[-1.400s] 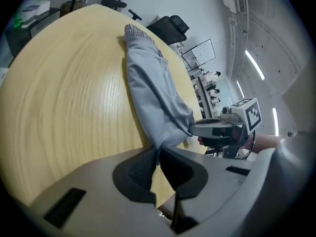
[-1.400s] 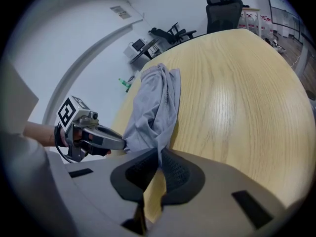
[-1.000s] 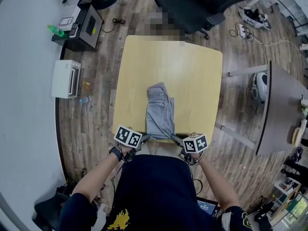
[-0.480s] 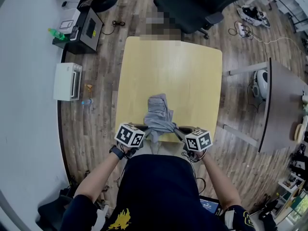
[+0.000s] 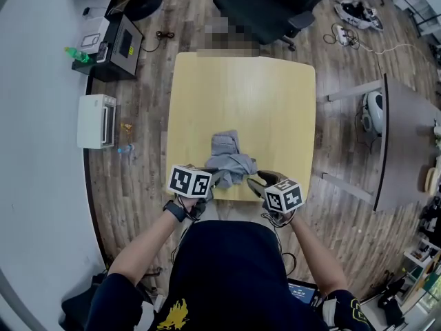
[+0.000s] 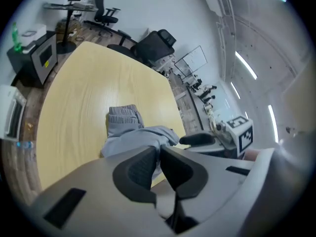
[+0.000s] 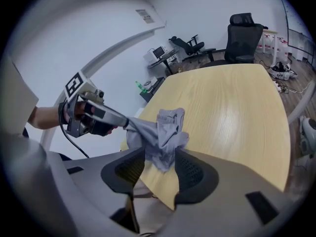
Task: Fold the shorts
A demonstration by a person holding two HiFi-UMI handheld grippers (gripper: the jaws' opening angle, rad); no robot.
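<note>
The grey shorts [image 5: 229,159] lie bunched in a heap near the front edge of the light wooden table [image 5: 241,88]. My left gripper [image 5: 214,178] is shut on a fold of the shorts [image 6: 129,131], which stretches taut from its jaws. My right gripper [image 5: 254,183] has just been opening its jaws. In the right gripper view a loose lobe of the shorts [image 7: 160,132] still hangs between the spread pads of the right gripper [image 7: 160,166] without being pressed. The left gripper [image 7: 118,121] shows there pulling the cloth leftward.
A black office chair [image 5: 275,2] stands beyond the table's far edge. On the floor at the left are a white appliance [image 5: 95,121] and a black box [image 5: 117,43]. A second table [image 5: 403,150] stands at the right.
The shorts were stretched long over the front edge; they are now gathered into a heap further onto the table. Both grippers rose and moved forward. The right jaws opened.
</note>
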